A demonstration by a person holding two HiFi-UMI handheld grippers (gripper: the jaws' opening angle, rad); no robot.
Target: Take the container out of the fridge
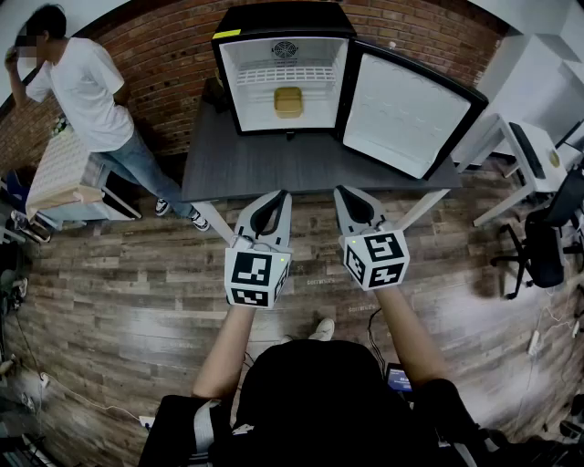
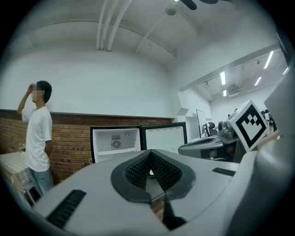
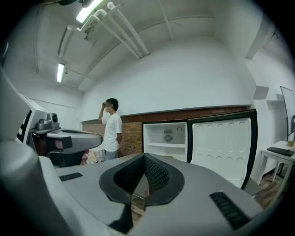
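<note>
Fridge (image 1: 284, 20) stands on the bench (image 1: 274, 169), door (image 1: 406, 114) swung open to the right. The container (image 1: 288, 102) – yellow, squarish, no clear long axis – sits mid-fridge below the shelf. My left gripper (image 1: 285, 194) and right gripper (image 1: 338, 190) hang short of the bench edge, both jaws closed tip to tip and empty. The container lies straight ahead of the left jaws, well apart from them, so I judge the left the more direct reach.
</note>
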